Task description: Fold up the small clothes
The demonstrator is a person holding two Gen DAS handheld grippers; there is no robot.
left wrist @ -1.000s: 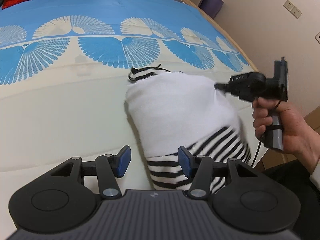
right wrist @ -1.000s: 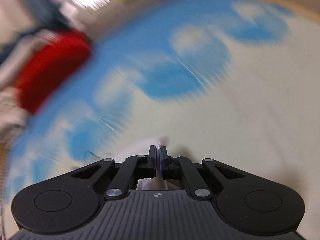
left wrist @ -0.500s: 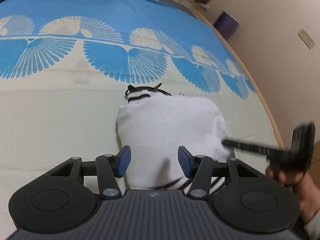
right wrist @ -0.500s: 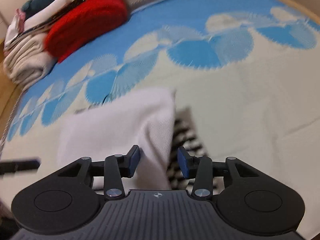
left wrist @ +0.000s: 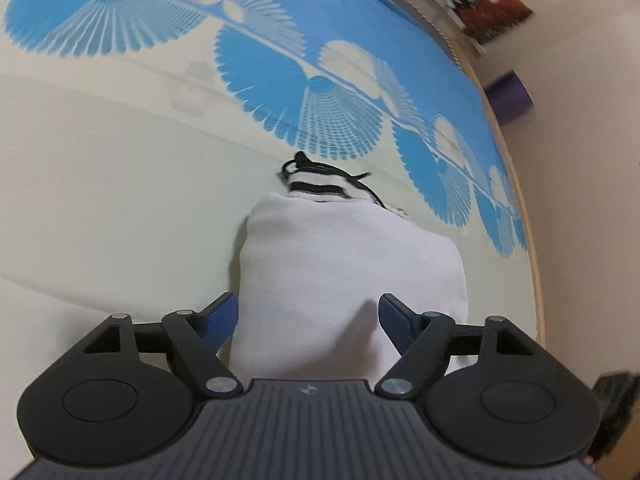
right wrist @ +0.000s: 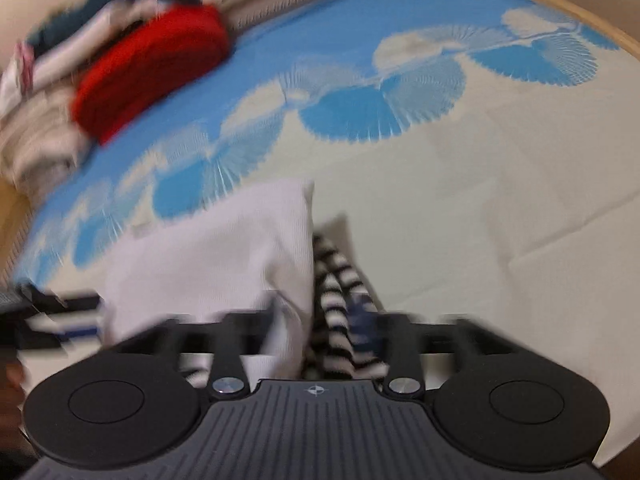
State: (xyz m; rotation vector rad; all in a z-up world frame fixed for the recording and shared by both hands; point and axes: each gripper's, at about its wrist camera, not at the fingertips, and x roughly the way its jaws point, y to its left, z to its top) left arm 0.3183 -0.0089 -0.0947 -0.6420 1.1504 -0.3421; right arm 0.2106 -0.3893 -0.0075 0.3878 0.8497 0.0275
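A folded white garment [left wrist: 344, 272] with black-and-white striped trim lies on a cream bedspread [left wrist: 100, 220] printed with blue fan shapes. The left gripper [left wrist: 309, 316] hangs over its near edge, blue-padded fingers [left wrist: 222, 314] spread wide on either side of the cloth and clamping nothing. The right gripper [right wrist: 316, 320], smeared by motion blur, also appears parted over the striped edge, empty as far as can be made out. A red textile [right wrist: 148, 68] and a blurred pile of clothes [right wrist: 48, 92] sit at the bed's far end.
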